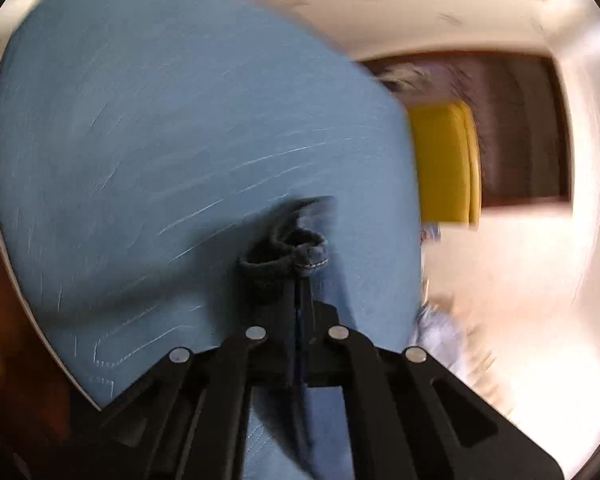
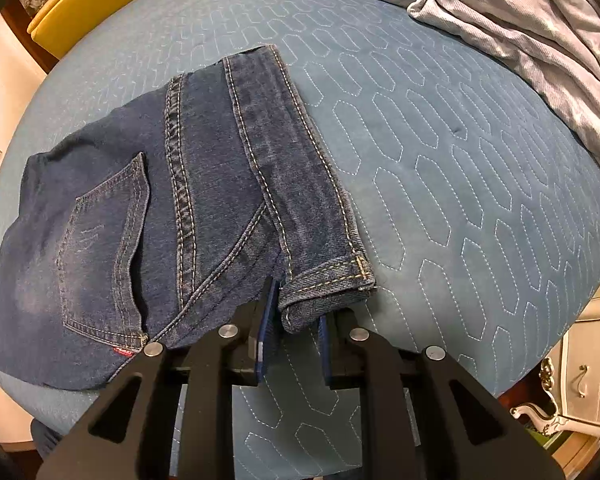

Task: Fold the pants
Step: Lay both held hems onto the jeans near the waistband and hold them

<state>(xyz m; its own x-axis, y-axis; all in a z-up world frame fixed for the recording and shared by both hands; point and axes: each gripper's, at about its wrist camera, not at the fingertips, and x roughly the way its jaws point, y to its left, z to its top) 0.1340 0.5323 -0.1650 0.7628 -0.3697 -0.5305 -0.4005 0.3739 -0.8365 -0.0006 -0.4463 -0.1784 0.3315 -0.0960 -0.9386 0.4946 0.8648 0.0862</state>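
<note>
Only the right wrist view shows the jeans [image 2: 172, 208] folded flat near the quilted bed's [image 2: 440, 160] near edge, right gripper [image 2: 296, 328] jaws apart around a hem. The blurred left view shows the left gripper [image 1: 298, 276] clamped on dark denim.
</note>
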